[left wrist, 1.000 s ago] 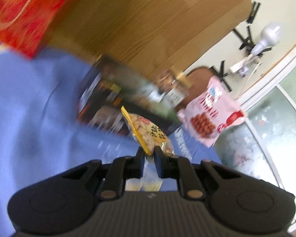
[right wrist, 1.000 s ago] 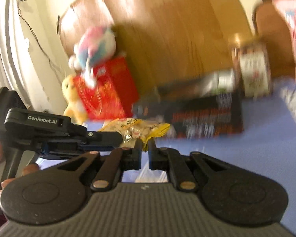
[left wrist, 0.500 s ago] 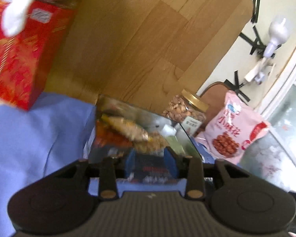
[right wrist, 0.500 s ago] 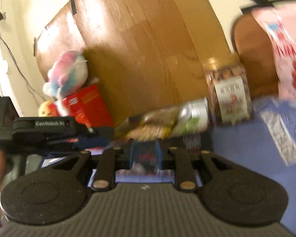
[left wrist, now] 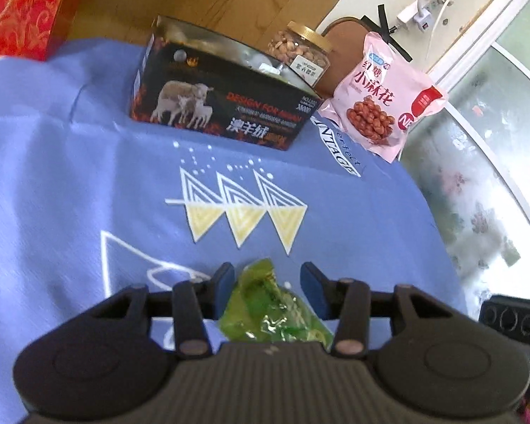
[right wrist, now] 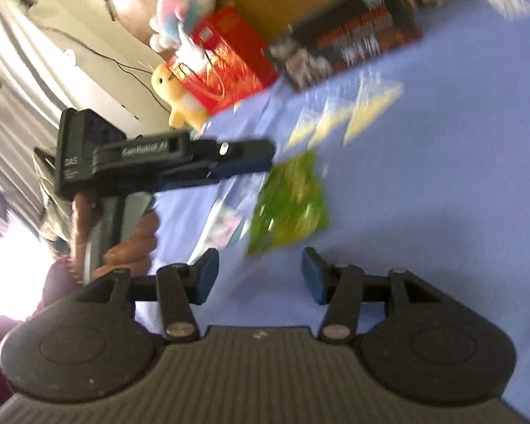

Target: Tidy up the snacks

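Note:
A green snack packet (left wrist: 272, 312) lies on the blue cloth (left wrist: 70, 183), between the fingers of my left gripper (left wrist: 268, 281). The jaws are opening and the pads stand clear of the packet on both sides. In the right wrist view the same green packet (right wrist: 289, 205) lies just ahead of my right gripper (right wrist: 259, 275). Its jaws are opening too, with only cloth between them. My left gripper (right wrist: 261, 159) reaches in from the left, over the packet's upper corner. The open black box (left wrist: 222, 106) with a sheep picture stands at the back and holds several snacks.
A jar of nuts (left wrist: 300, 49) and a pink snack bag (left wrist: 385, 99) stand right of the black box. A red box (right wrist: 226, 63) with plush toys (right wrist: 180, 3) sits at the back left. A hand (right wrist: 130, 243) holds the left gripper. The cloth ends at a glass tabletop (left wrist: 477, 194).
Both grippers were shut on a yellow peanut packet a second ago. They let it go into the black box, opened, and came down toward the green packet on the cloth.

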{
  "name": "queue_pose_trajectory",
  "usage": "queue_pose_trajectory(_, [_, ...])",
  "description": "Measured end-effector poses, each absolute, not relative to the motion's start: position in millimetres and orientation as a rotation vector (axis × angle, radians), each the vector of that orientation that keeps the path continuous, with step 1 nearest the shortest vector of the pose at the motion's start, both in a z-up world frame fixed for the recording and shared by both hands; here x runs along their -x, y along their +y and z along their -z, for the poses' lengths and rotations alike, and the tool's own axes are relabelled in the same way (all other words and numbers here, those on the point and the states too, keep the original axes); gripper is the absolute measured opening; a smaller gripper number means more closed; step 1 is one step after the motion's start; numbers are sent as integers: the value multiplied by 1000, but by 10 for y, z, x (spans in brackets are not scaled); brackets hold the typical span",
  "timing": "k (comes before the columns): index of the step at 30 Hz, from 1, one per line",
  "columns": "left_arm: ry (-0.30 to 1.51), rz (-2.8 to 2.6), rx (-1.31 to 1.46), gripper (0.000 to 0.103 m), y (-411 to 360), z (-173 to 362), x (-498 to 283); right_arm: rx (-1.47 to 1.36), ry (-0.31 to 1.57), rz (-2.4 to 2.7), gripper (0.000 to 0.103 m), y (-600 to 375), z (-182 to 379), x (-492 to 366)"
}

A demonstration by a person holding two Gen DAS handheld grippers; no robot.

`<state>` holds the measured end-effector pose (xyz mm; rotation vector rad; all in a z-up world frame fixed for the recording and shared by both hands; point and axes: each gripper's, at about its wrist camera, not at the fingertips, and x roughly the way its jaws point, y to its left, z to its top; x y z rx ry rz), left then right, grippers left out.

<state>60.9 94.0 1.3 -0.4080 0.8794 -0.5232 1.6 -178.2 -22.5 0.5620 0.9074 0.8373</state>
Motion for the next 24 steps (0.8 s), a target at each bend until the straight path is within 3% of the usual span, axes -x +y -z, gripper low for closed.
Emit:
queue_pose_trajectory(2, [899, 523, 426, 39, 917, 61, -616, -607, 933, -846, 54, -1758, 257, -67])
queue_pose_trajectory(7, [940, 493, 548, 26, 1037, 169, -581, -663, 869, -690, 38, -1751, 261, -255])
queue_pose_trajectory(12, [951, 505, 623, 29, 1119, 195, -461, -678, 794, -611, 42, -1872, 209, -252])
queue_pose_trajectory(16, [907, 498, 631, 42, 1162, 96, -527, -663, 777, -576, 42, -1994, 220, -223])
queue_pose_trajectory(24, [955, 564, 663, 39, 963, 255, -620, -690, 791, -606, 40, -1997, 317, -286])
